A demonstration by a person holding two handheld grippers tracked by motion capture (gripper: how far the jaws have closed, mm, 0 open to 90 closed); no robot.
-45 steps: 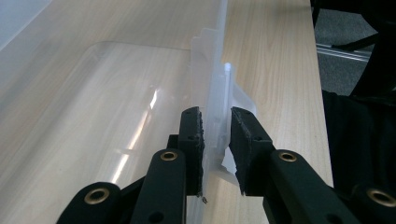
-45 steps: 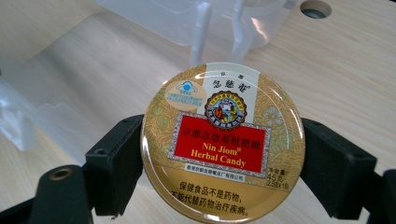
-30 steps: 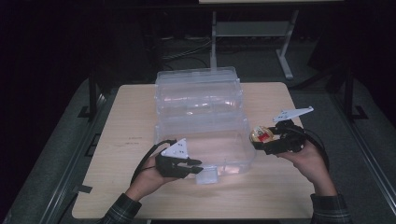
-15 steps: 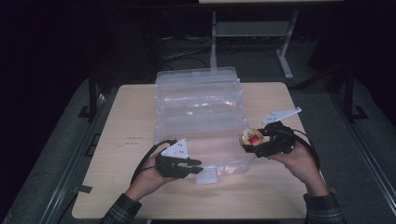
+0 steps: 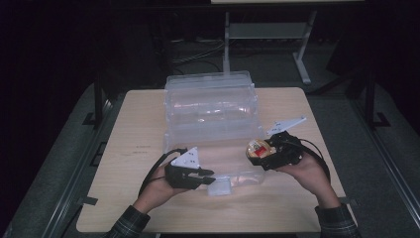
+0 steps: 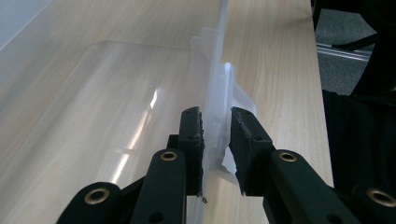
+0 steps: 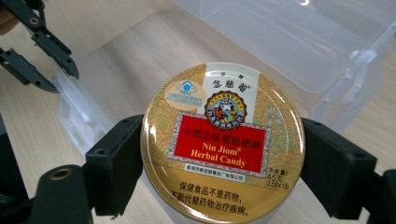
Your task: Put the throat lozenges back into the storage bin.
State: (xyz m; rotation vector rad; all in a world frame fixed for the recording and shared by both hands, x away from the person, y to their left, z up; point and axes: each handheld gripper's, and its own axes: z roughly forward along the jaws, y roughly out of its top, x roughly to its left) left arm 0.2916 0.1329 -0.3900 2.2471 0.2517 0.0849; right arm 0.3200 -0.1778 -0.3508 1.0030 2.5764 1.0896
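A clear plastic box (image 5: 210,106) stands mid-table, its clear lid (image 5: 225,154) folded down toward me. My left gripper (image 5: 210,177) is shut on the lid's front edge (image 6: 215,100), one black pad on each side of the thin rim. My right gripper (image 5: 257,151) is shut on a round gold candy tin (image 5: 256,148) with a red label and holds it at the lid's right end. In the right gripper view the tin (image 7: 223,140) sits face up between the jaws, above the lid (image 7: 116,70), with the left gripper (image 7: 46,60) farther off.
The wooden table (image 5: 133,129) has bare surface to the left and right of the box. Dark floor and a metal stand (image 5: 302,54) lie beyond the far edge. A sleeve (image 5: 126,223) enters at the bottom left.
My right gripper has carried the tin leftward, from beside the box to the right end of the lid. The left gripper has kept still on the lid's edge.
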